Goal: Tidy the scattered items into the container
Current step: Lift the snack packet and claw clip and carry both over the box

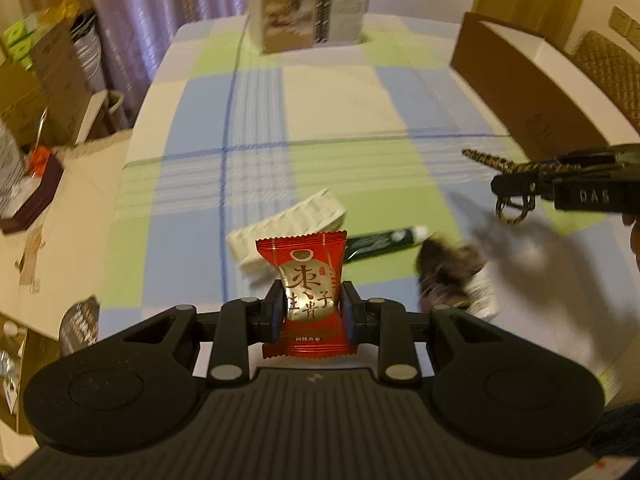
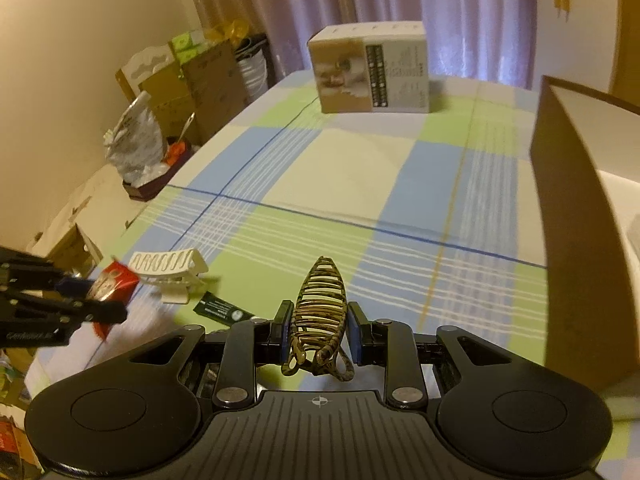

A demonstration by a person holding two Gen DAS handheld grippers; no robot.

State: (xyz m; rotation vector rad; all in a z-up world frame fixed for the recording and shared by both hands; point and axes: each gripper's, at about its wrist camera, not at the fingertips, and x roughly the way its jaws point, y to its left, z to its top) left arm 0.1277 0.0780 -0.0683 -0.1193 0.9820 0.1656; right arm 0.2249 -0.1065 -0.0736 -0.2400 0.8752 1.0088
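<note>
Left wrist view is showing the left gripper [image 1: 312,308] with its jaws closing on a red candy packet [image 1: 306,280], which is standing upright between the pads above the counter [image 1: 340,96]. Just ahead of those jaws a white hair clip [image 1: 288,228] and a dark green tube [image 1: 384,242] are lying on the checked cloth, with a blurred dark item [image 1: 448,268] to the right of them. Farther right, the right gripper [image 1: 516,186] is hanging in the air, its jaws gripping a leopard-print hair clip [image 1: 500,164].

Right wrist view is showing that clip [image 2: 320,308] pinched between the pads of the right gripper [image 2: 320,328], pointing forward. The brown cardboard container [image 2: 576,248] is standing close on the right of the jaws, and a printed box [image 2: 372,74] is sitting far ahead.
</note>
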